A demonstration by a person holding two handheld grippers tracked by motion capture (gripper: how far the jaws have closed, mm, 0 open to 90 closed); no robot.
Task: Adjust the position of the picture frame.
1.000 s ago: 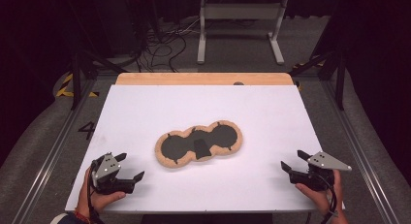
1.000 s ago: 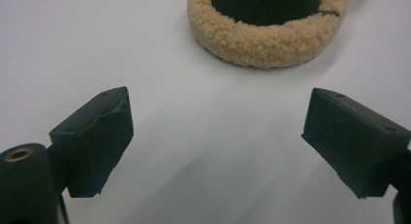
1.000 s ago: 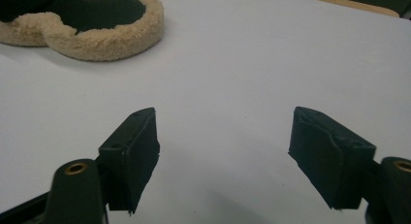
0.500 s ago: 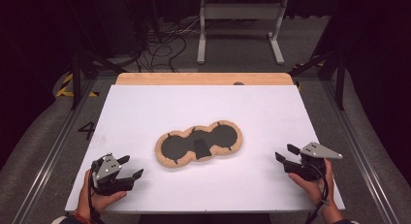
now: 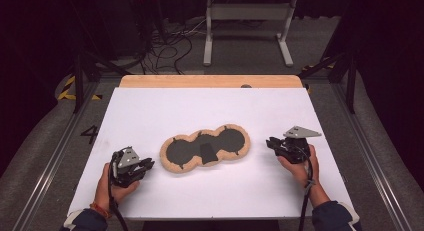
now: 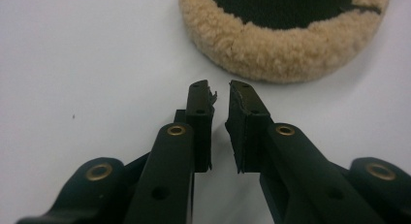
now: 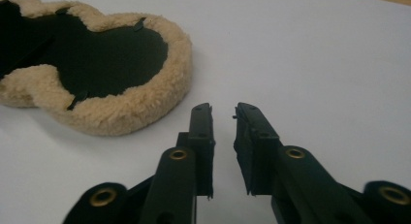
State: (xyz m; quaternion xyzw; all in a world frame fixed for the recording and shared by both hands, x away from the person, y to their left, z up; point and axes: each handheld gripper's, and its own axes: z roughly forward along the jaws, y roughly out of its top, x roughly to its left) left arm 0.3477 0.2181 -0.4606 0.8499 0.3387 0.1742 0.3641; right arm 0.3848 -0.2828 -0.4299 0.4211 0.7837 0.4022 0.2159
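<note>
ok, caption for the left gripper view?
Left gripper, jaws nearly closed on nothing, just short of the fleece-rimmed pad.

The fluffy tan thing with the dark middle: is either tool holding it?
No: in the high view the fluffy tan piece lies alone on the white table, between the left tool and the right tool, touching neither.

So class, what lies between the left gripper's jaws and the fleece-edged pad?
Nothing: in the left gripper view a bare strip of white table separates the left gripper from the fleece-edged pad.
</note>
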